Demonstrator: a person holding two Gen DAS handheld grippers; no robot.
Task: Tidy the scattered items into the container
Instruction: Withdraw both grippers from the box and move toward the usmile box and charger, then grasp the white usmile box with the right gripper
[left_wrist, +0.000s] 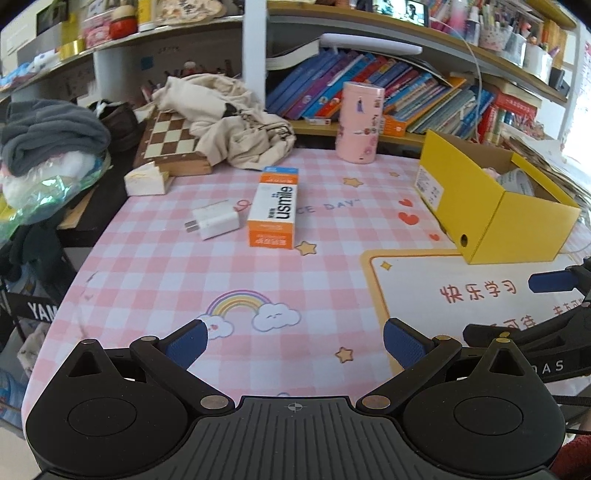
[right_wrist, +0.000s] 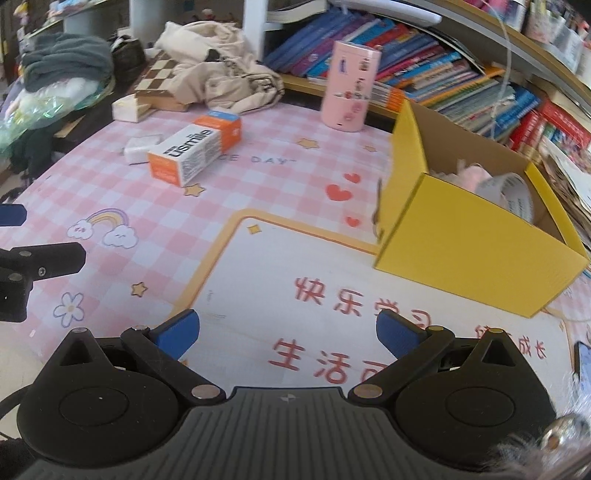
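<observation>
Pink-and-white gingham covered the counter (left_wrist: 155, 266), and on it lay two loose items: one orange-and-white usmile carton (left_wrist: 274, 206) on its side and one white plug-in charger (left_wrist: 214, 221) just beside it. One yellow cardboard box (left_wrist: 495, 206) stood open toward the right, well apart from that pair, with pale items already inside that were too blurred to name. One pink cylindrical tin (left_wrist: 358, 122) stood upright near the bookshelf.

Both tools hung above the near part of the counter with nothing held. The left gripper (left_wrist: 295, 345) had its blue-padded fingers (left_wrist: 186, 345) spread wide, the carton and charger lying ahead of them and apart. The right gripper (right_wrist: 288, 338) was likewise spread wide over the printed white panel; from its camera the yellow box sat ahead and to the right of its fingers (right_wrist: 397, 336), and the carton lay farther off to the left.
</observation>
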